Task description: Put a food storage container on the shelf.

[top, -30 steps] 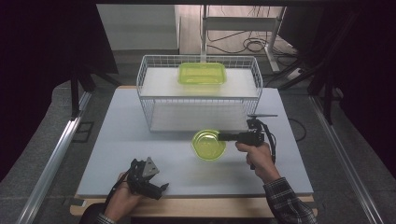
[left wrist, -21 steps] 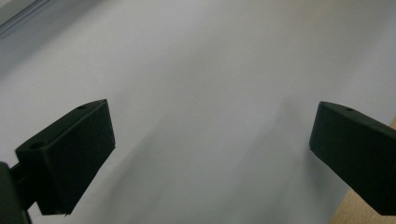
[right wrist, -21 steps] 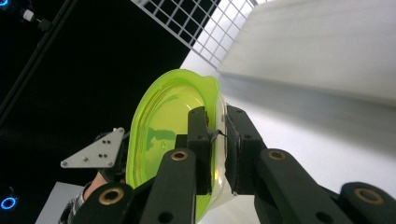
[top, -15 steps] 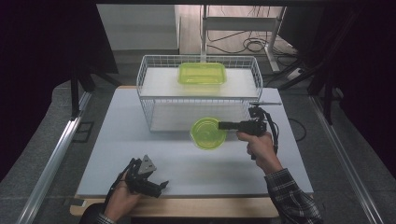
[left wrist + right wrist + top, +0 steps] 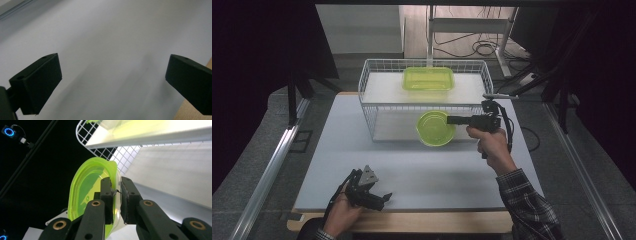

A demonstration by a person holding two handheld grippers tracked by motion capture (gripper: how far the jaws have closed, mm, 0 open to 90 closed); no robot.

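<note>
Fingers of the right gripper [image 5: 116,192] pinch the green bowl's [image 5: 435,128] rim; left gripper [image 5: 112,82] fingers spread wide.

Pale grey table [image 5: 422,165] on a wooden base, white wire basket [image 5: 372,107] standing at its far middle (a green tub [image 5: 428,79] on the shelf inside), left gripper [image 5: 384,199] resting at the near left edge

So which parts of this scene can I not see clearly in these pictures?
- Round green bowl: right gripper view, its lower part sits behind the right gripper's fingers.
- Green rectangular container: high view, contents too small to tell.
- Left gripper: high view, too small and dark to judge its opening.
</note>
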